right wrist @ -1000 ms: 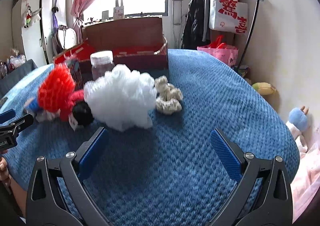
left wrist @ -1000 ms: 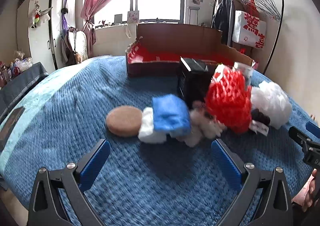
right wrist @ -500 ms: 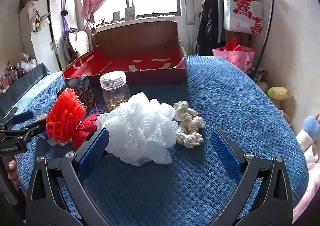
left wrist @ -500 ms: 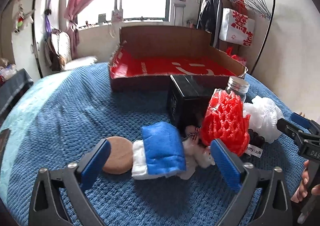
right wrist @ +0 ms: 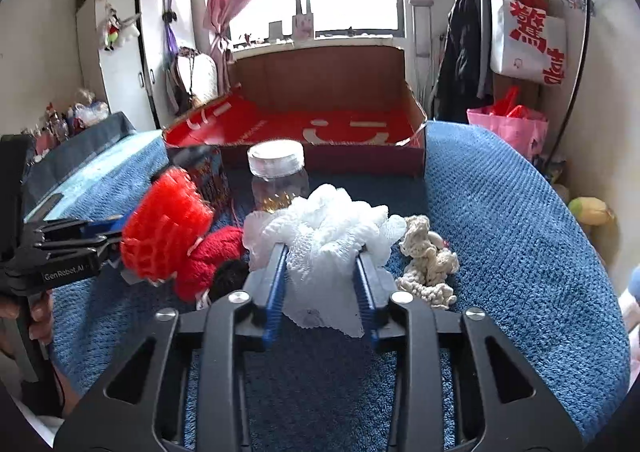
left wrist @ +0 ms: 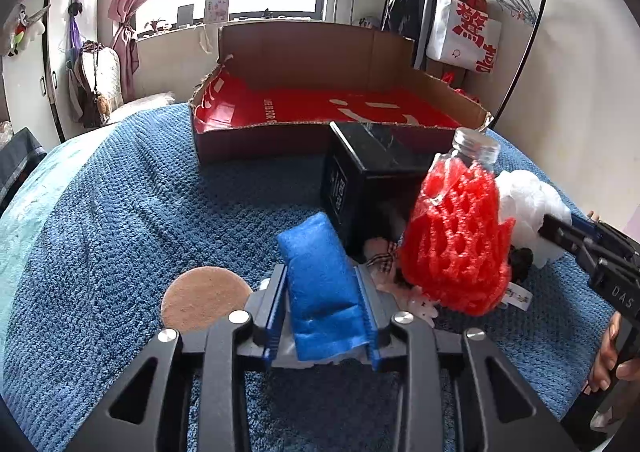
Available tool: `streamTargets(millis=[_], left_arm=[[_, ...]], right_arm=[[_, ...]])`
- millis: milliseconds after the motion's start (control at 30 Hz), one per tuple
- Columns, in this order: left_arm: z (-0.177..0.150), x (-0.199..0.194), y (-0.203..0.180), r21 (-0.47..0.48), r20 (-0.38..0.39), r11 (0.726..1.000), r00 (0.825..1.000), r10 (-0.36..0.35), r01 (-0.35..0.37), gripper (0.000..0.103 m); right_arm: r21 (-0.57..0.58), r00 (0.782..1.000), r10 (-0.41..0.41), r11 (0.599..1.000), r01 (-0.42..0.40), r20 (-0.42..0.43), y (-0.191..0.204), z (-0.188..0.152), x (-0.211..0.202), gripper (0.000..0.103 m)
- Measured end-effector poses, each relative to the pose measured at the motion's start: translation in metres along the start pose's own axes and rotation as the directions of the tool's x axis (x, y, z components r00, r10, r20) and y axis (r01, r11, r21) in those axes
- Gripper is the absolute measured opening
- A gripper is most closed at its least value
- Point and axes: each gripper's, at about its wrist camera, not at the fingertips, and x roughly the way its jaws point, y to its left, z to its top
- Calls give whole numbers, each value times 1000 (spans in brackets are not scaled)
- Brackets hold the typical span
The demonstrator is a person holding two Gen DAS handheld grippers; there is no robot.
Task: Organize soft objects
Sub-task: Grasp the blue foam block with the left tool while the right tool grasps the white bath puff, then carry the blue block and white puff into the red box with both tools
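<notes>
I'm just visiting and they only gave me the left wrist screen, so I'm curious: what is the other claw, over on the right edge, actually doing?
Observer: The right gripper has just closed; its pads pinch the white mesh puff.
Visitor: Anything lying beside that puff that I can't see?
Observer: Yes, a cream knotted rope toy lies just right of it on the blue blanket.
Visitor: And that jar behind the red net, is it empty?
Observer: No, the clear jar has something golden at its bottom.
</notes>
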Motion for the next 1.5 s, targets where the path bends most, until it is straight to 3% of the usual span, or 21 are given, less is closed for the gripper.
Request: streamTargets(millis=[233,867,1133,1500], left_arm=[[-3,-12,-1,-5,8,1000,1000,-24,24,32],[-5,-33,-5,22,40,1000,999,-12,11,32],[5,-38,-5,23,52,1000,999,-10,8,32],[29,-56,-12,44,128,998,991,-48,42,32]], right_arm=[[-1,999,5,1000,-5,34,1,-2,-11,18],[-12,996,-2,1000,3,87,1,-2,-34,16],[-23,994,-2,1000,5,113,3,1,-39,15],[-48,984,18,999,-9,177,10,24,-50,15]])
